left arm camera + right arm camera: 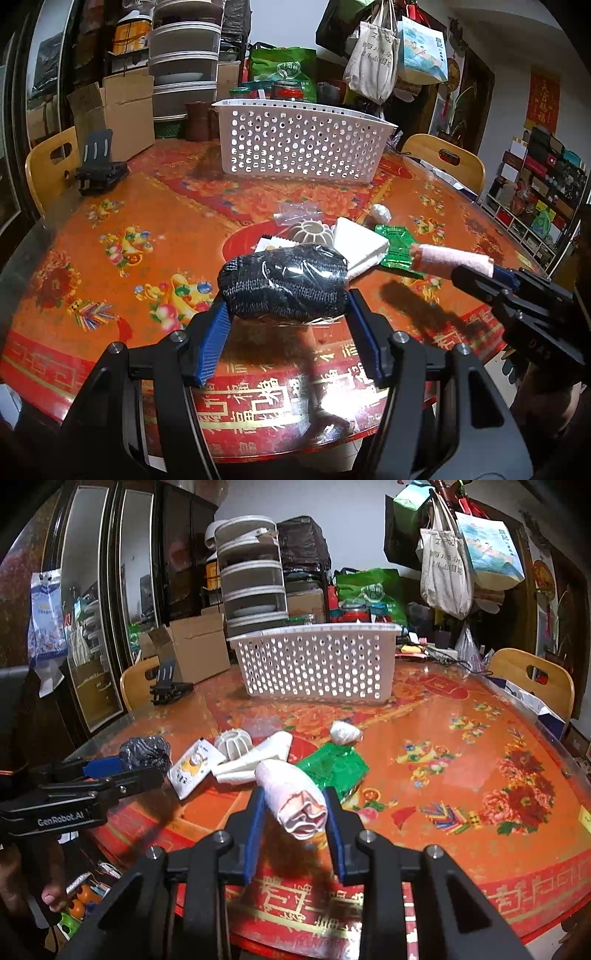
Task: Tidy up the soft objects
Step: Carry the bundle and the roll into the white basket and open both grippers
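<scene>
The left gripper point(284, 317) fingers squeeze the black knit bundle point(284, 284) and the right gripper point(295, 812) fingers pinch the pink rolled cloth point(291, 794), probably so both soft things go into the white basket point(317, 664).

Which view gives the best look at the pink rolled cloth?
The right wrist view: the pink rolled cloth sits centred and close, its rolled end facing the camera, pinched by the right hand-held gripper. The left wrist view shows the cloth only side-on near the right edge, smaller.
</scene>
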`<state>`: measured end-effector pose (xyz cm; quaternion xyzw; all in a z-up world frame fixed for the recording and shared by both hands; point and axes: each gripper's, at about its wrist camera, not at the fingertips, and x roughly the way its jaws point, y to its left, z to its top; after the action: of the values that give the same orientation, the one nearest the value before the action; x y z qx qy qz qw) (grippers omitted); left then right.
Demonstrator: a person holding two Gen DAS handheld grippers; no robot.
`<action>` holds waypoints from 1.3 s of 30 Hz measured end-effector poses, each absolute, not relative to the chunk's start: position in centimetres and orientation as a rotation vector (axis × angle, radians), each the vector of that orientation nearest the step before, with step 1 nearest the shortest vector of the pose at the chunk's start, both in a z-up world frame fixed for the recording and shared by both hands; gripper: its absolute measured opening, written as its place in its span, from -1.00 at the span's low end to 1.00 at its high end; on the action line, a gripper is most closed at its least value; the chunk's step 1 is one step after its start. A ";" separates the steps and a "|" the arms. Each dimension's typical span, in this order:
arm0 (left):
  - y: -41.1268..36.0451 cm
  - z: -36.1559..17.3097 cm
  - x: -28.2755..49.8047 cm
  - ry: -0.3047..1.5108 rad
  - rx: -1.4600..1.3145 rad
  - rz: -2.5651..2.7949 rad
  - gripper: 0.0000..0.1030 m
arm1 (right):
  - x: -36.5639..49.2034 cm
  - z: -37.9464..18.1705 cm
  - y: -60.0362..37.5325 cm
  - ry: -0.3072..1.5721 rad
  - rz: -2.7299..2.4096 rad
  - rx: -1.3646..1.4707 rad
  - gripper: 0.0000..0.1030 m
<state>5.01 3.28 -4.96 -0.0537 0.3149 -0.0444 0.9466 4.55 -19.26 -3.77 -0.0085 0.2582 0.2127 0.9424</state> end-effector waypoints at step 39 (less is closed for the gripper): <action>6.2 10.2 33.8 0.760 -0.107 -0.194 0.14 | 30.1 12.0 -17.5 0.648 0.379 -0.094 -0.42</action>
<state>33.84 6.23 10.19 -0.0521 0.3699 -0.0943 0.9228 30.05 -17.52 12.02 -0.0458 0.3163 0.1849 0.9293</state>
